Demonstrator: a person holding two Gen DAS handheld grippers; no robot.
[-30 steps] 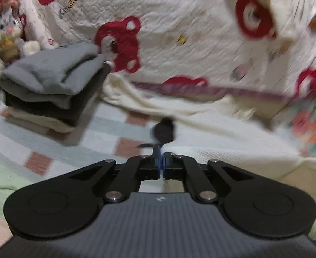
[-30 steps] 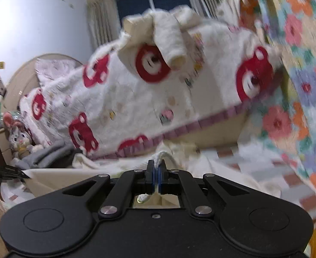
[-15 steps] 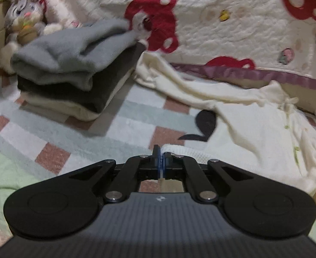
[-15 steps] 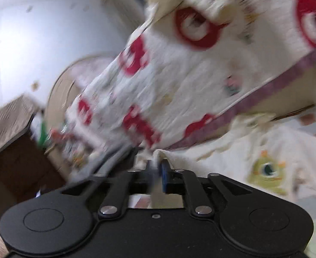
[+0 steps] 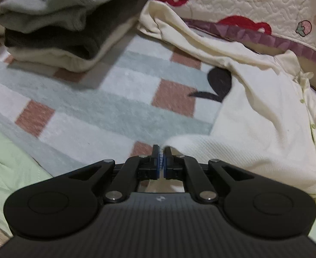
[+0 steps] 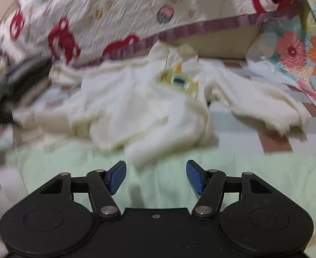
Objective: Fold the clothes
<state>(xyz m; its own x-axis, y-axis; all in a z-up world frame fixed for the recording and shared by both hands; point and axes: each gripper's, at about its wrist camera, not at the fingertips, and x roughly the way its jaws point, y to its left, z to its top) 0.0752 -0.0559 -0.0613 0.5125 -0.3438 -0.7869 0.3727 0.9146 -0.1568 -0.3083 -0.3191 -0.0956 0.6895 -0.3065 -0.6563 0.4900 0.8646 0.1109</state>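
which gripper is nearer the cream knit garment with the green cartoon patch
Left. The left gripper is shut on the edge of the cream knit garment with the green cartoon patch. The right gripper is open over the pale green sheet, just short of it.

Your cream knitted garment point(image 5: 254, 133) shows a fine ribbed weave, soft and matt. The checked fleece blanket point(image 5: 106, 99) beneath it looks fuzzy. The stack of folded grey and cream clothes point(image 5: 57, 25) is thick, brushed cloth. Behind them, the white quilt with red bears point(image 5: 254, 0) has a puckered, stitched surface. Your left gripper point(image 5: 161, 164) is matt black plastic with shiny metal pivot pins.
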